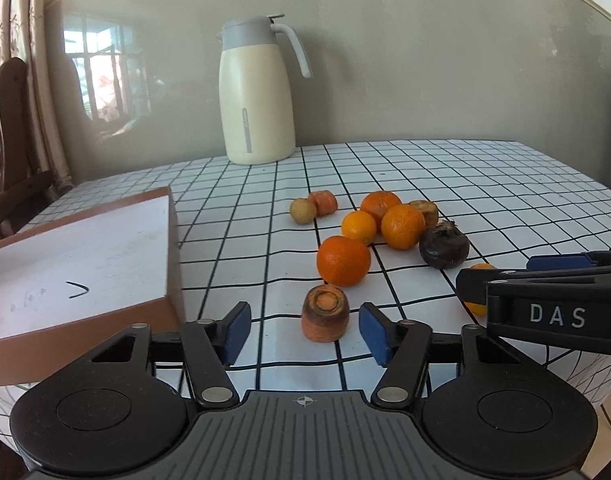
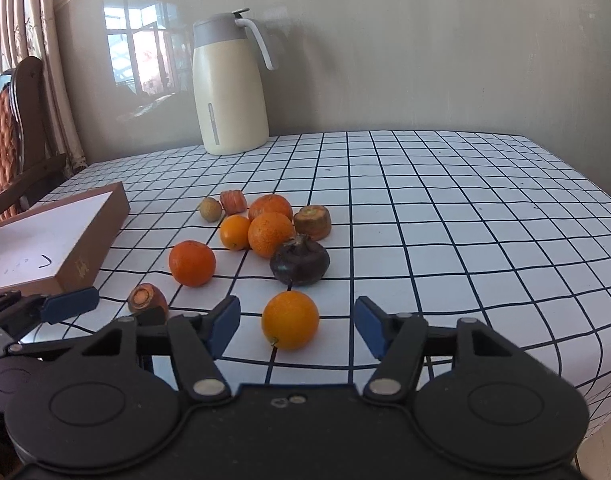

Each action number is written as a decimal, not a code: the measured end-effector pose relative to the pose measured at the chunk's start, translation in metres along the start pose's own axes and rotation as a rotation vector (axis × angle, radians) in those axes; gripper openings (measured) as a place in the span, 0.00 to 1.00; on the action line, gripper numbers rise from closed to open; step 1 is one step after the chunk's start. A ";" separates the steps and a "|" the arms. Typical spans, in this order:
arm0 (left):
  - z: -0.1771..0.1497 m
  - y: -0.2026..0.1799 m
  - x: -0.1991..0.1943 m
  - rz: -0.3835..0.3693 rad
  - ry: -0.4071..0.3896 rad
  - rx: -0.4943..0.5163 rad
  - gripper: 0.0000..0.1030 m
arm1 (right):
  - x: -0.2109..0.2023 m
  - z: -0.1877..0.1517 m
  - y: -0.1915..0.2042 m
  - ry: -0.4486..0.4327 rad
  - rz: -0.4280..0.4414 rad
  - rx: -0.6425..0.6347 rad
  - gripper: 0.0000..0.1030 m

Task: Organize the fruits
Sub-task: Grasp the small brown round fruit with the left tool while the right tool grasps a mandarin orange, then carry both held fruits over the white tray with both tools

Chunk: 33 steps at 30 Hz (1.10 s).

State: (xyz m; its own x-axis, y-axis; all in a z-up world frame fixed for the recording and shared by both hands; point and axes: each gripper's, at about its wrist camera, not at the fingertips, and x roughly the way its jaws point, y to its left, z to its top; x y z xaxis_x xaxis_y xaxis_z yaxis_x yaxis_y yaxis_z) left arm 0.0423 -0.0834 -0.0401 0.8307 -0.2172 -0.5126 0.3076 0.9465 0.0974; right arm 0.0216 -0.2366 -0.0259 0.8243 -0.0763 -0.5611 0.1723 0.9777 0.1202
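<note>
Left wrist view: the left tool (image 1: 305,330) gapes wide around a carrot stump (image 1: 325,313) on the checked tabletop (image 1: 485,184), box (image 1: 77,264) beside. Right wrist view: the right tool (image 2: 296,326) gapes wide around an orange (image 2: 290,319); a jug (image 2: 229,84) stands by the grey wall (image 2: 425,60).

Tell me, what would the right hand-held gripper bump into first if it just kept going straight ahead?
Most likely the yellow-orange citrus fruit, lying on the checked tablecloth just ahead of the open right hand-held gripper.

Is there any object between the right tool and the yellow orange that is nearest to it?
Nothing visible. The right tool is open, and the yellow orange lies on the tablecloth directly between its fingers, apart from the other fruit.
</note>
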 end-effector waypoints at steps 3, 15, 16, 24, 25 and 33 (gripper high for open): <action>0.000 -0.001 0.006 -0.013 0.017 -0.014 0.45 | 0.005 0.000 0.001 0.016 -0.009 -0.005 0.44; -0.002 -0.008 0.013 -0.025 0.015 -0.011 0.28 | 0.015 -0.004 0.006 0.041 0.000 -0.029 0.24; -0.003 -0.007 0.013 -0.027 0.015 -0.016 0.28 | 0.014 -0.005 0.007 0.039 -0.003 -0.034 0.24; -0.004 -0.007 0.008 -0.024 -0.003 -0.017 0.28 | 0.011 -0.004 0.006 0.025 0.014 -0.032 0.24; -0.003 -0.006 0.007 -0.024 -0.006 -0.019 0.28 | 0.009 -0.004 0.005 0.022 0.016 -0.031 0.24; -0.004 0.001 -0.007 -0.020 -0.024 -0.028 0.28 | -0.004 -0.005 0.006 0.000 0.048 -0.034 0.24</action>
State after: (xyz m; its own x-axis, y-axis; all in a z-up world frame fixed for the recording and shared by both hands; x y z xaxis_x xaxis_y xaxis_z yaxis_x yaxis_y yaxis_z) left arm 0.0353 -0.0798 -0.0403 0.8352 -0.2416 -0.4940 0.3117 0.9481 0.0634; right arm 0.0169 -0.2298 -0.0271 0.8312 -0.0296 -0.5551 0.1145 0.9863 0.1188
